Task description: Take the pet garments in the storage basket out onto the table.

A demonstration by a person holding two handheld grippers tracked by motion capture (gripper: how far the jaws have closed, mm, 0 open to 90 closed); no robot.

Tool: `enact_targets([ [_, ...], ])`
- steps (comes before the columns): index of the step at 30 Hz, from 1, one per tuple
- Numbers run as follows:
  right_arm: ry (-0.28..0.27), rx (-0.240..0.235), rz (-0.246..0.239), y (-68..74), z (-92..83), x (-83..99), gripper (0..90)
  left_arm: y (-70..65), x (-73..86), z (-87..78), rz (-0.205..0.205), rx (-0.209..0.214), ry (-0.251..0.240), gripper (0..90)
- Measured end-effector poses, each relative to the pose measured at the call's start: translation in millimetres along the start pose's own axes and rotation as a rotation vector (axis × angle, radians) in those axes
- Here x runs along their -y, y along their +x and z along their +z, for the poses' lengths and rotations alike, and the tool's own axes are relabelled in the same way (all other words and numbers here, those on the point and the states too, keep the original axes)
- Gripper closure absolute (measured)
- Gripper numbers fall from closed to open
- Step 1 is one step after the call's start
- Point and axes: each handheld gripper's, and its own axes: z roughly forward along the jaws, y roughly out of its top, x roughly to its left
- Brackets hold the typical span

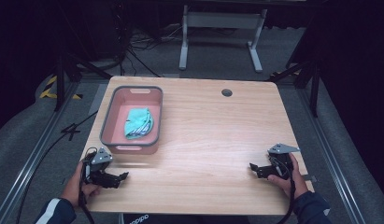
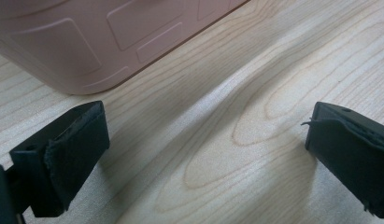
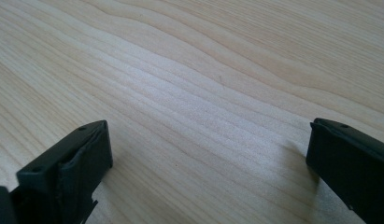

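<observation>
On the pale wooden table [image 1: 213, 135], near its front left corner, the left gripper [image 1: 117, 179] rests in the person's hand with its black jaws spread wide and nothing between them, just in front of the pink plastic bin with a grey rim [image 1: 131, 117]. A crumpled teal cloth [image 1: 138, 122] lies inside that bin (toward its middle). Well apart, near the front right corner, the right gripper [image 1: 257, 169] is likewise spread over bare wood, pinching nothing
</observation>
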Motion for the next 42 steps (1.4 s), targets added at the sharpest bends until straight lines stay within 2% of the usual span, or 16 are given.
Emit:
enact_targets([
  [3, 0.0, -0.002, -0.003, -0.3, 0.1, -0.1, 0.5, 0.0, -0.1, -0.1, 0.001, -0.002, 0.001, 0.0],
  [4, 0.0, -0.002, -0.003, -0.3, 0.1, -0.1, 0.5, 0.8, -0.4, -0.7, 0.014, -0.005, 0.004, 0.0],
  [10, 0.0, -0.001, -0.002, -0.1, 0.1, -0.1, 0.5, -2.3, 2.0, -2.0, -0.012, -0.013, 0.004, 0.4],
  [13, 0.0, 0.001, 0.0, 0.1, 0.0, 0.0, 0.5, 0.2, 1.9, -6.8, 0.013, 0.017, 0.034, 1.2],
  [15, 0.0, 0.002, 0.002, 0.2, -0.1, 0.1, 0.6, 0.9, 2.4, -9.9, 0.002, 0.001, 0.029, 8.0],
  [17, 0.0, 0.001, 0.0, 0.0, 0.0, 0.0, 0.5, 1.0, 2.3, -15.2, 0.026, 0.002, 0.031, 17.6],
  [21, 0.0, -0.002, -0.003, -0.3, 0.1, -0.1, 0.5, -1.0, 1.7, -24.1, 0.021, -0.014, 0.032, 19.3],
  [22, 0.0, -0.002, -0.003, -0.3, 0.1, -0.1, 0.5, -1.8, 1.1, -28.9, 0.034, -0.021, 0.02, 22.3],
  [25, 0.0, -0.002, -0.002, -0.1, 0.0, 0.0, 0.6, -4.1, -0.7, -48.0, 0.016, -0.032, -0.041, 22.1],
  [27, 0.0, -0.002, -0.002, -0.1, -0.1, 0.0, 0.5, -2.4, -2.3, -57.2, 0.037, -0.037, -0.081, 22.1],
  [28, 0.0, -0.002, -0.002, -0.1, -0.1, 0.0, 0.5, -3.6, -2.9, -60.4, 0.015, -0.046, -0.084, 22.2],
  [29, 0.0, -0.002, -0.002, -0.1, -0.1, 0.0, 0.5, -2.5, -4.6, -63.6, 0.03, -0.065, -0.085, 22.1],
  [31, 0.0, -0.001, -0.002, 0.0, -0.1, 0.1, 0.6, -3.0, -8.2, -67.3, 0.022, -0.102, -0.086, 22.3],
  [34, 0.0, -0.001, -0.002, 0.0, -0.2, 0.1, 0.6, -5.9, -15.9, -77.3, 0.041, -0.09, -0.123, 23.2],
  [39, 0.0, -0.003, -0.003, -0.1, -0.1, 0.0, 0.5, -6.3, -32.5, -92.9, 0.034, -0.123, -0.197, 22.5],
  [42, 0.0, -0.003, -0.003, -0.1, -0.1, 0.0, 0.6, -4.2, -42.6, -95.7, 0.047, -0.12, -0.204, 20.1],
])
